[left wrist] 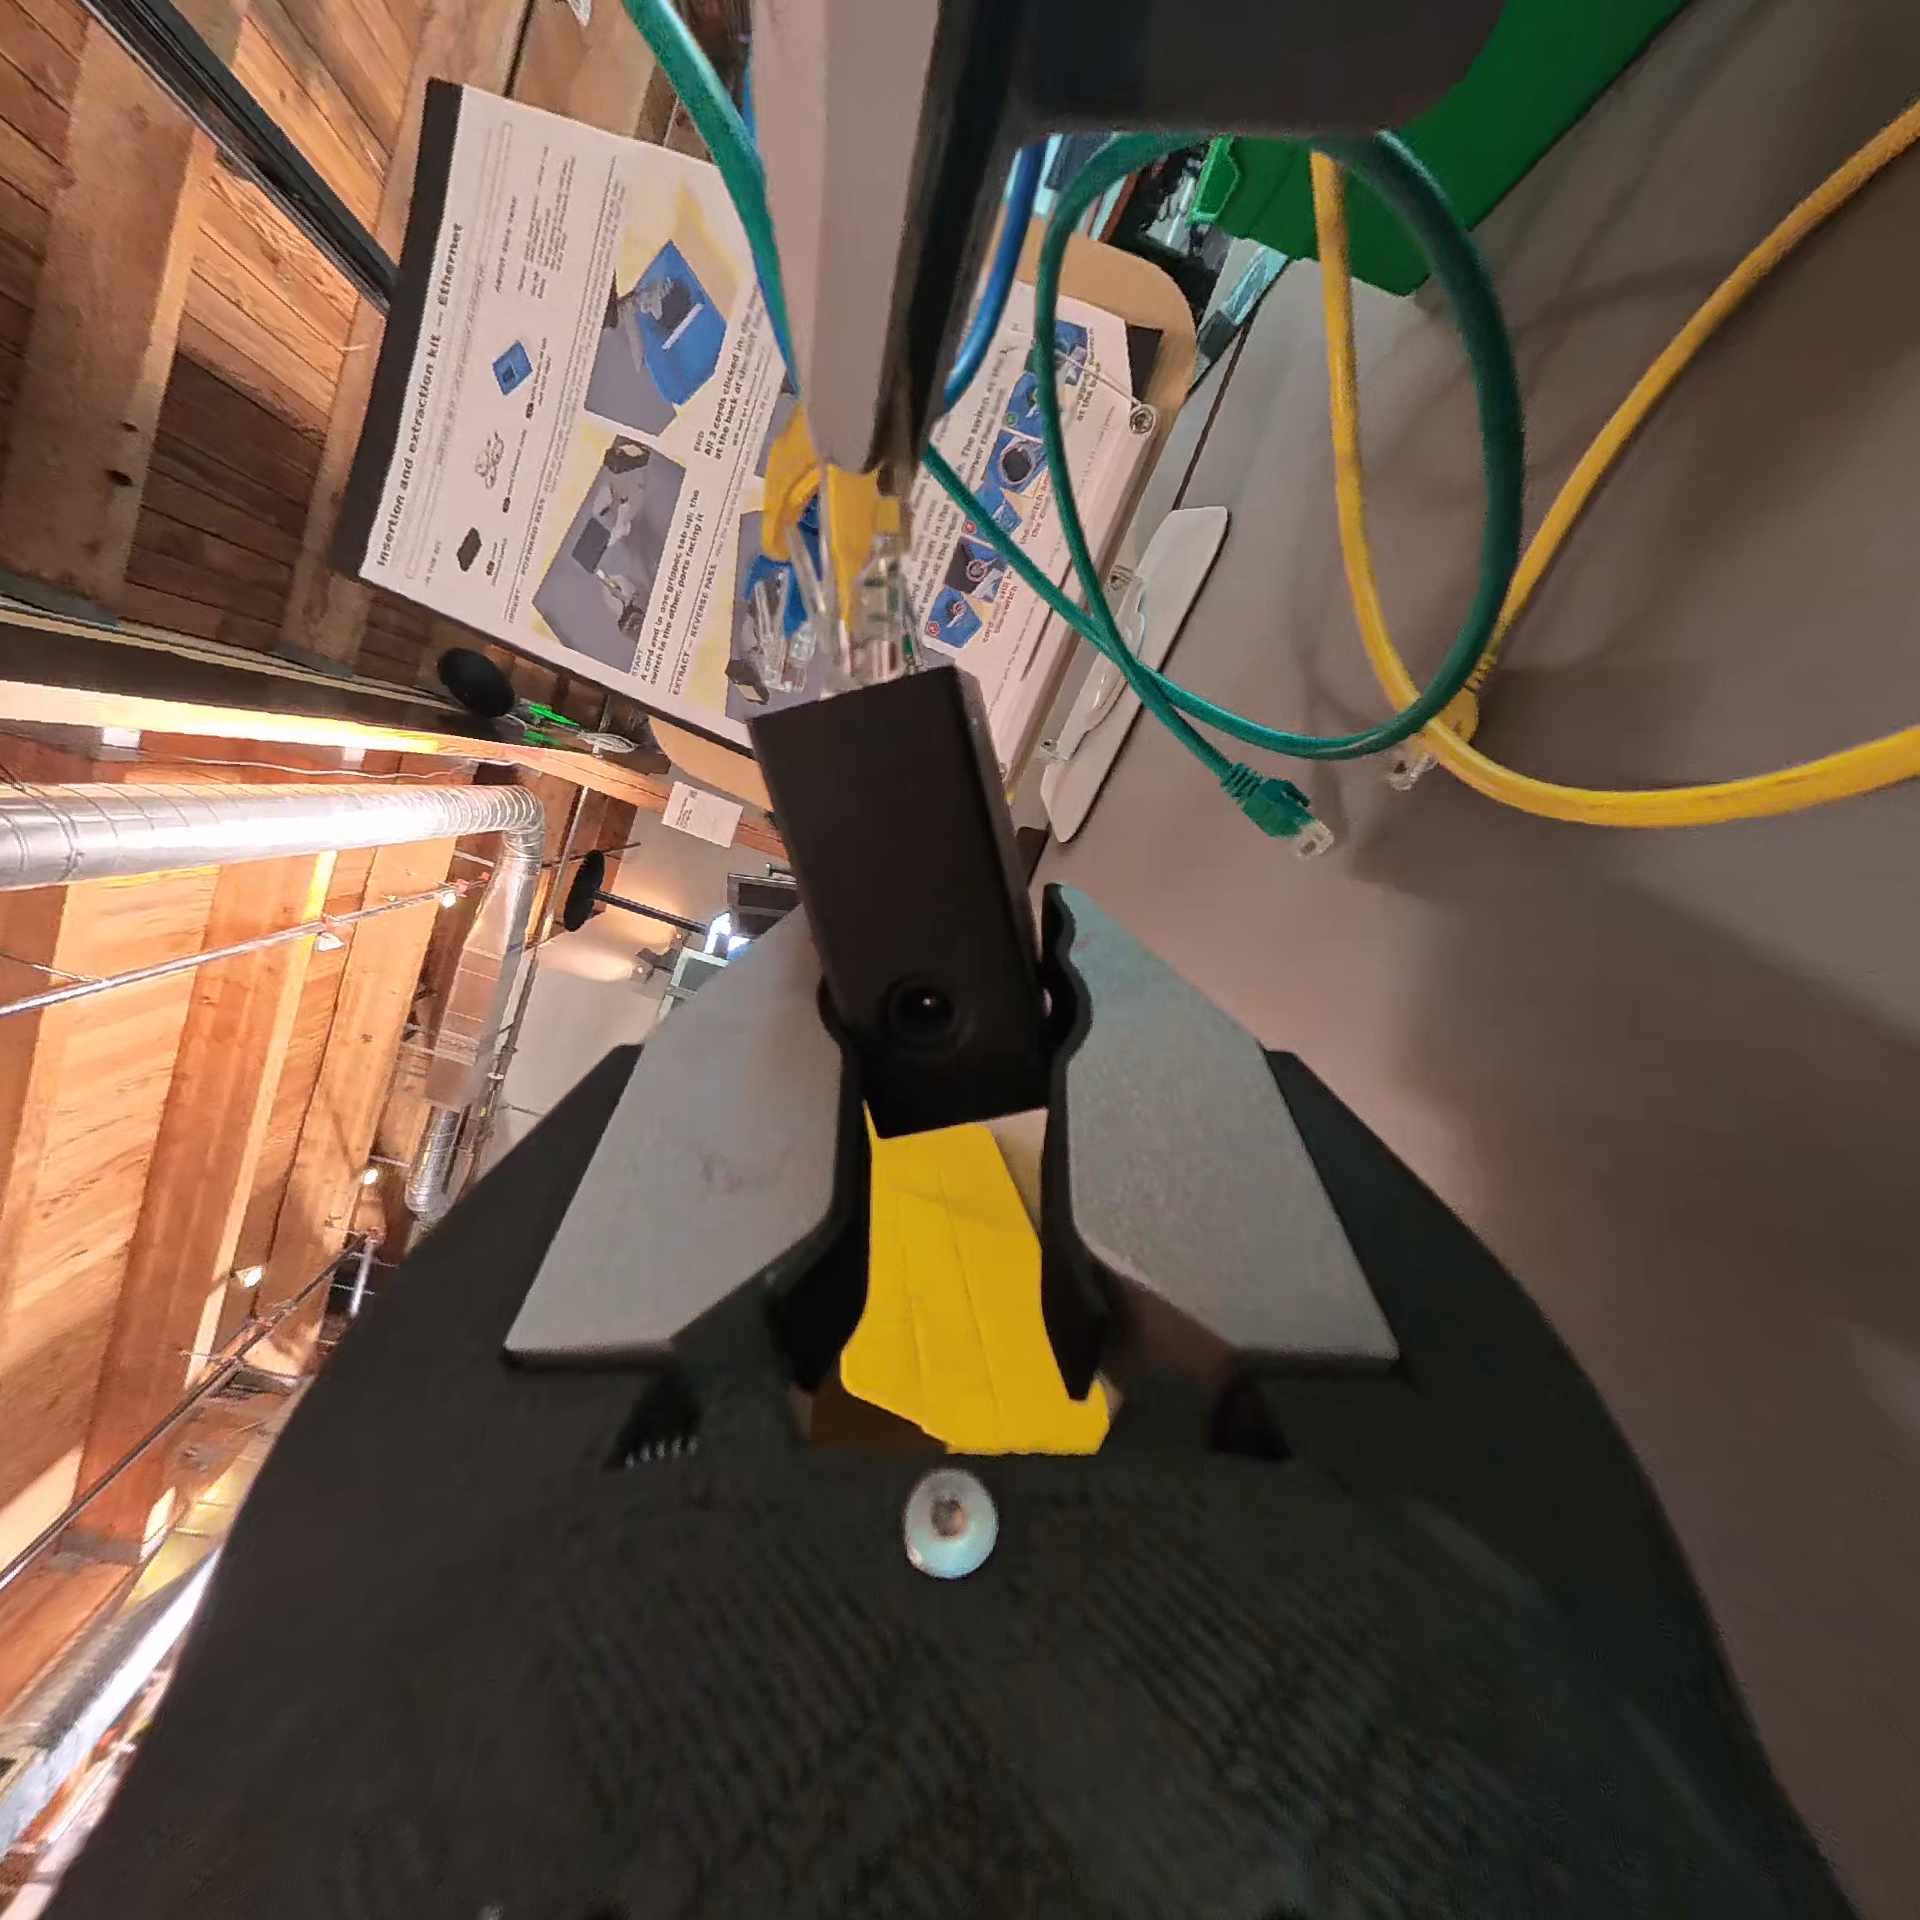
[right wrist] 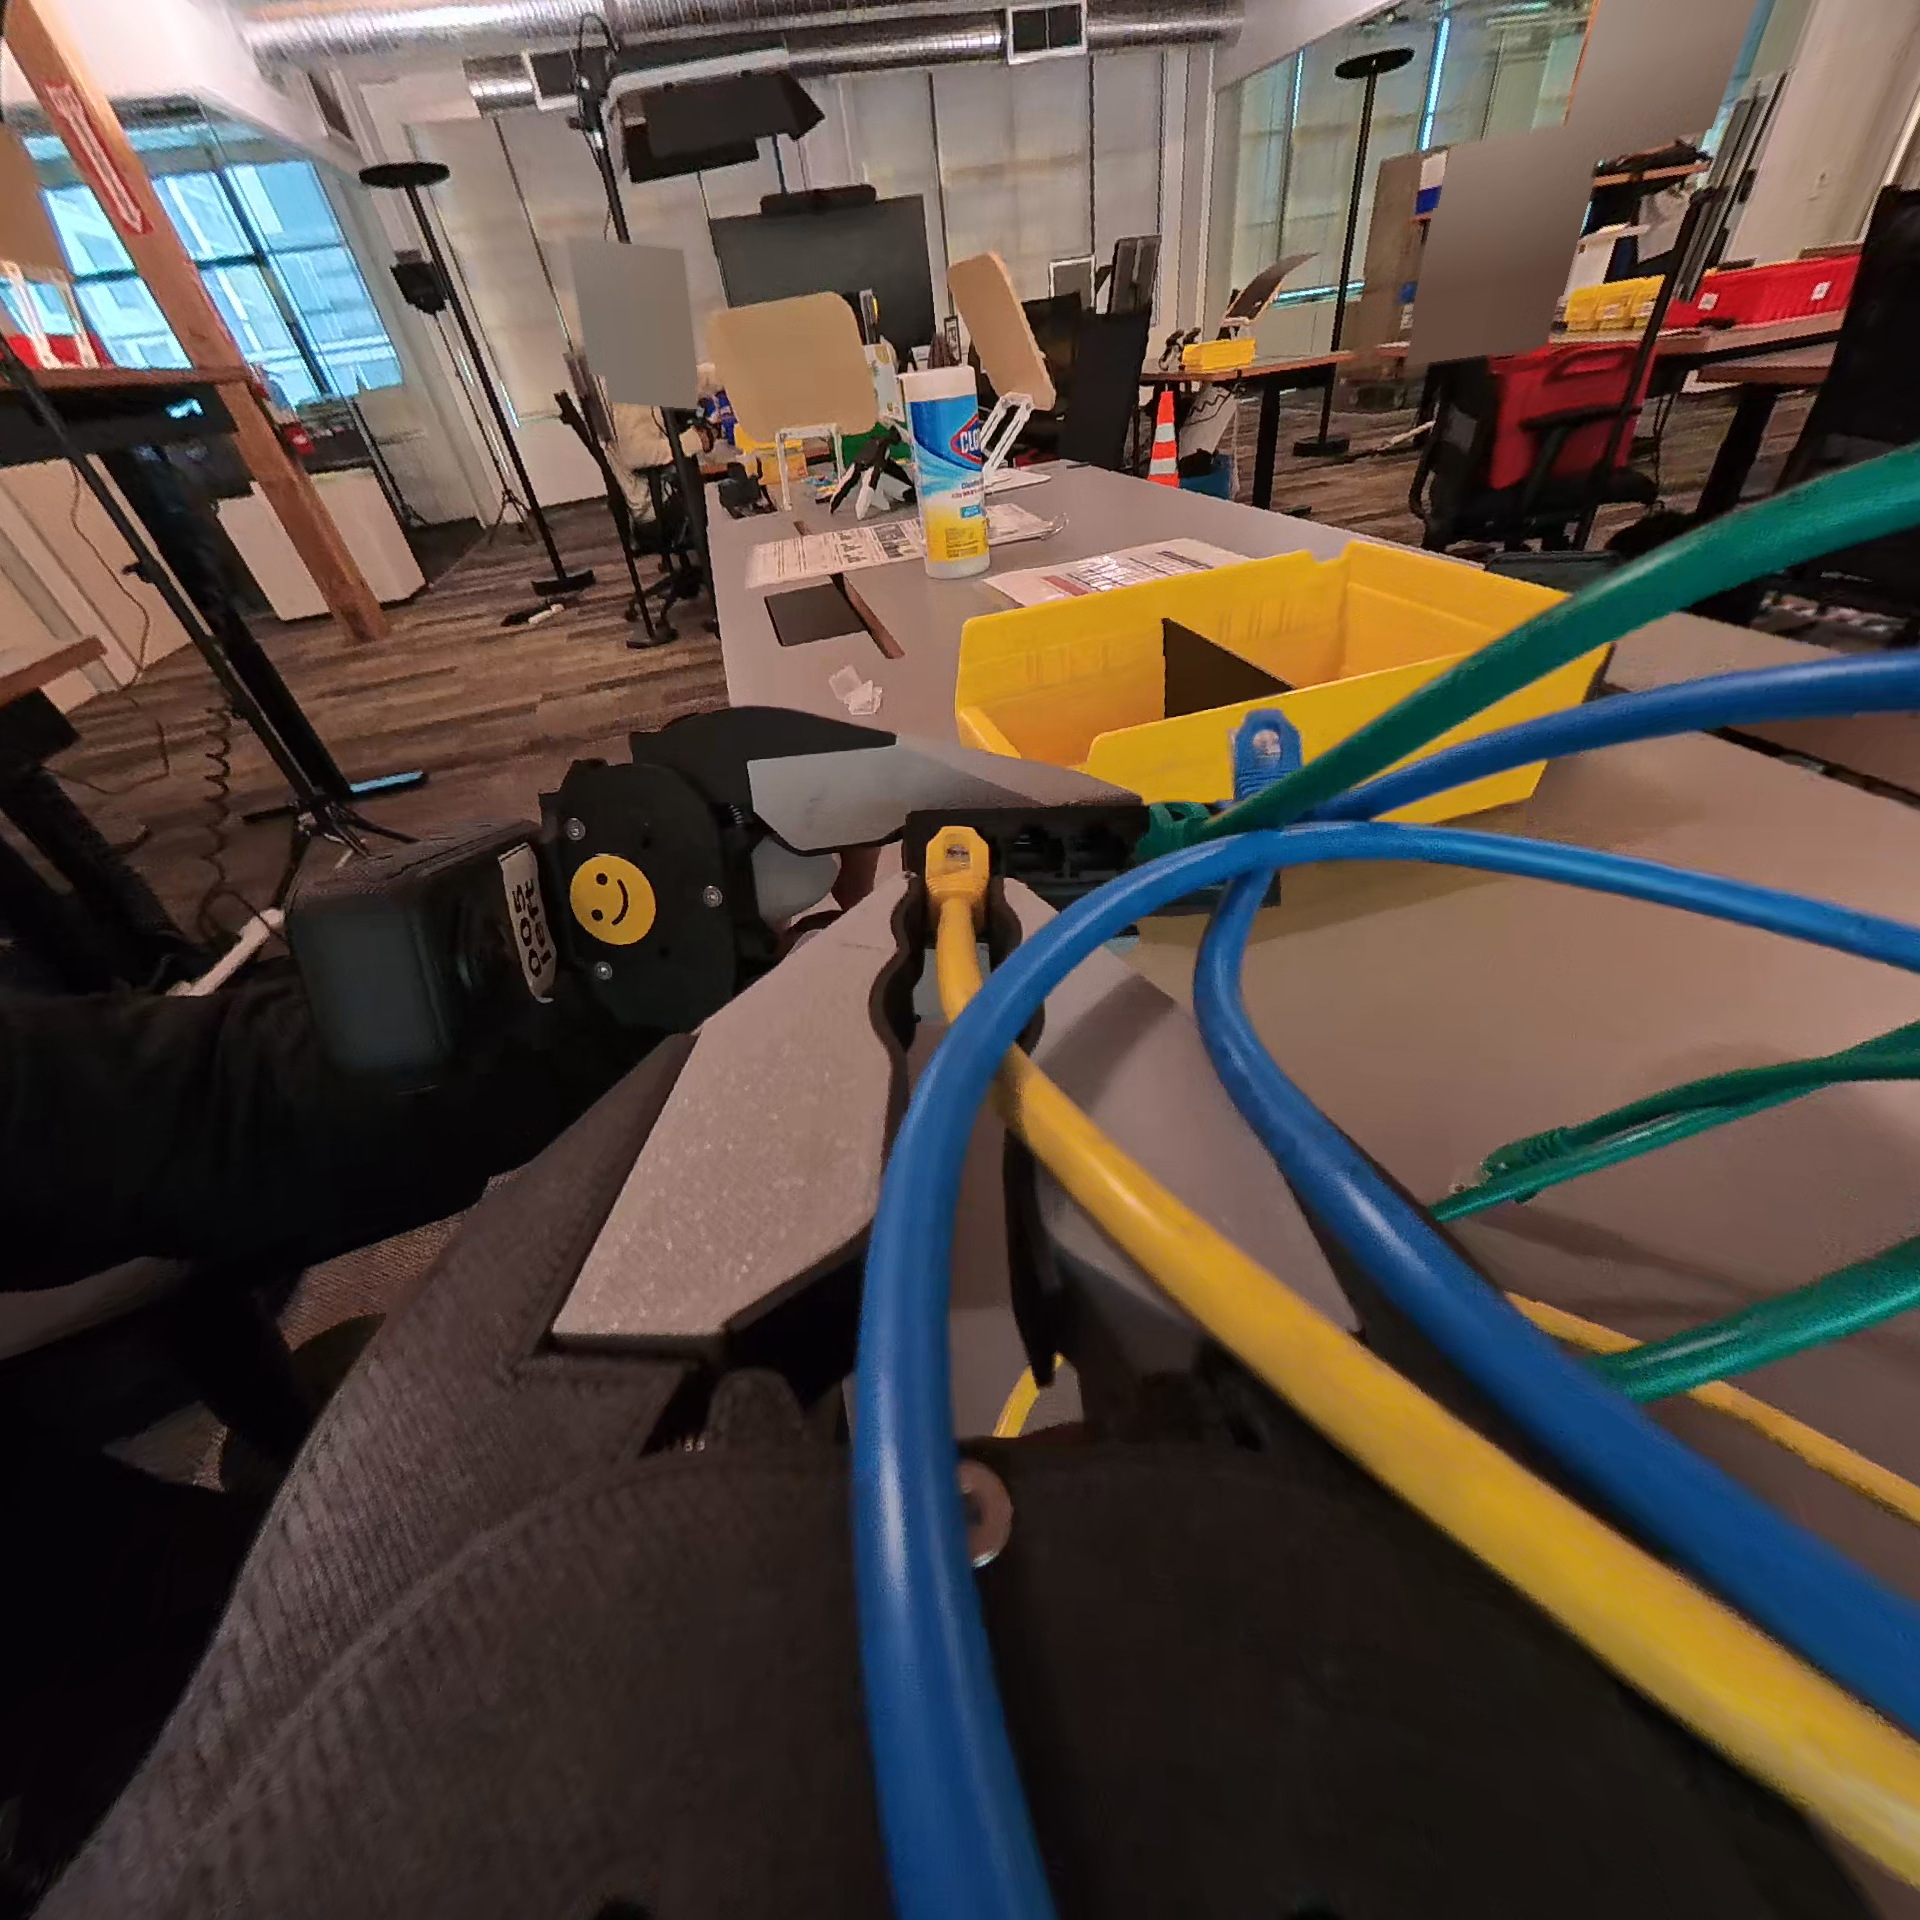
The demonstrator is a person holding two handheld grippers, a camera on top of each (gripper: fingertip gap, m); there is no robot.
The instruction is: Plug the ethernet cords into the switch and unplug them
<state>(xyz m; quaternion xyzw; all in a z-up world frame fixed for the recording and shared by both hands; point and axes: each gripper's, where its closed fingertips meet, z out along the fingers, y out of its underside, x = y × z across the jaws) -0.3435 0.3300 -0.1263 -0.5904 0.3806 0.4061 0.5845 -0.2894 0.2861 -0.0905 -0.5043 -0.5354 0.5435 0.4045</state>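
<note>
My left gripper [left wrist: 940, 997] is shut on the black switch [left wrist: 904, 883] and holds it above the grey table; it also shows in the right wrist view [right wrist: 644, 894]. My right gripper [right wrist: 951, 920] is shut on the yellow cord's plug [right wrist: 956, 862], which sits at the leftmost port of the switch [right wrist: 1039, 831]. I cannot tell how deep it sits. A green plug [right wrist: 1174, 821] is at the switch's right end. A blue plug [right wrist: 1262, 743] hangs just beyond it. Blue cord [right wrist: 904, 1351] loops over my right gripper.
Loose green [left wrist: 1278, 810] and yellow [left wrist: 1423, 758] plug ends lie on the table [left wrist: 1558, 1039]. A yellow bin [right wrist: 1091, 665] stands behind the switch, a wipes canister [right wrist: 951, 468] farther back. An instruction sheet [left wrist: 561, 364] and a green bin [left wrist: 1403, 187] stand nearby. Tip to tip, the grippers are about 8 cm apart.
</note>
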